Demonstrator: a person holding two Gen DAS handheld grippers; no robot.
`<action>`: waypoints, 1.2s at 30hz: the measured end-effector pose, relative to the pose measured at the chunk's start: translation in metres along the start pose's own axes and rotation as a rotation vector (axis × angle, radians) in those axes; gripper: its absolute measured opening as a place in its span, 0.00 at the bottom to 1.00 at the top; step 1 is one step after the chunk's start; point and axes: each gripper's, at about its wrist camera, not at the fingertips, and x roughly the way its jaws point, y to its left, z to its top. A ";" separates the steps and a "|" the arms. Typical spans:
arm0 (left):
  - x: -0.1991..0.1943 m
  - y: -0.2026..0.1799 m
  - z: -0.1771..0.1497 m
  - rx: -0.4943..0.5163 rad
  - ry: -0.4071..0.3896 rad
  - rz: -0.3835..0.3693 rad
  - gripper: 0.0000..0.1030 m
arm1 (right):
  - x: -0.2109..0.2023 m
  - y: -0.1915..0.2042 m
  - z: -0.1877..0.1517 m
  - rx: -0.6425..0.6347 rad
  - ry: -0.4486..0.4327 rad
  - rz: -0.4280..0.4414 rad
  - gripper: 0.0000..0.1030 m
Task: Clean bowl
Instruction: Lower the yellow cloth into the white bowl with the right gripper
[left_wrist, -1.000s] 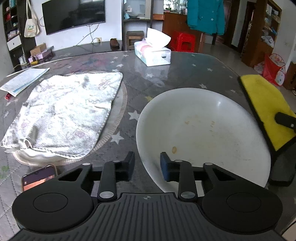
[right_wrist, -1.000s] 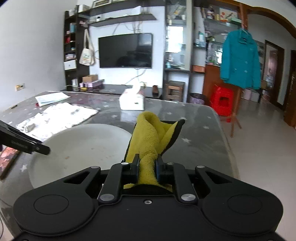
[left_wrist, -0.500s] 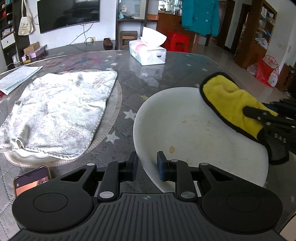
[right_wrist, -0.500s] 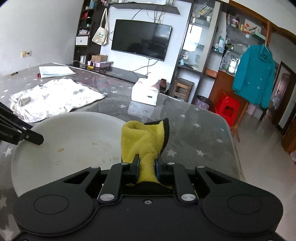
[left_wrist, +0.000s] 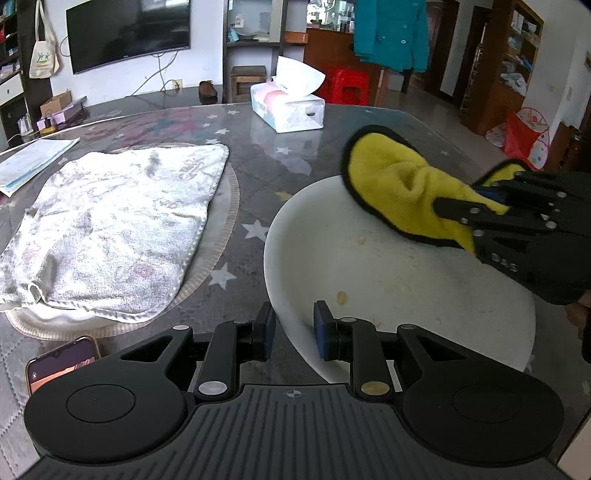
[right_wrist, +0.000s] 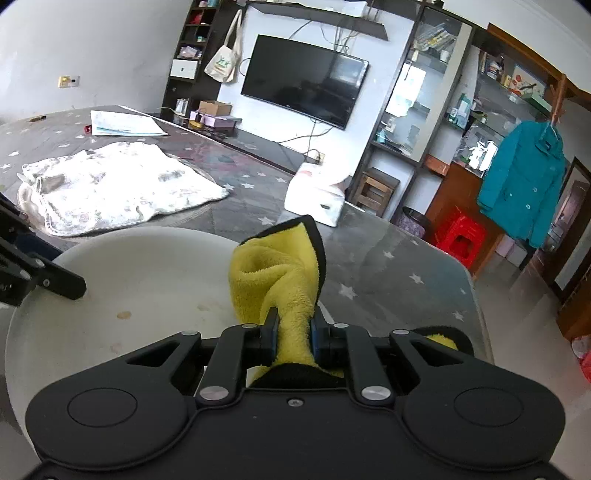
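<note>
A wide white bowl with small brown stains sits on the dark starred table; it also shows in the right wrist view. My left gripper straddles the bowl's near-left rim, one finger outside and one inside, jaws narrowed around the rim. My right gripper is shut on a yellow cloth with black trim. In the left wrist view the cloth hangs over the bowl's far-right rim, and the right gripper comes in from the right.
A white towel lies on a round mat at the left. A tissue box stands at the table's far side. A phone lies near the left front edge. Papers lie at the far left.
My right gripper has carried the yellow cloth leftward, from beside the bowl to over its far-right rim. My left gripper's jaws have narrowed around the near rim.
</note>
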 end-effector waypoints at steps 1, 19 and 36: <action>0.000 0.000 0.000 0.000 0.000 -0.002 0.23 | 0.003 0.003 0.002 -0.003 0.000 0.004 0.17; 0.001 0.003 -0.001 -0.001 -0.003 -0.029 0.23 | 0.020 0.042 0.018 -0.003 0.018 0.185 0.17; 0.001 0.010 0.004 -0.018 -0.023 -0.036 0.23 | 0.004 0.035 0.014 0.161 0.131 0.410 0.17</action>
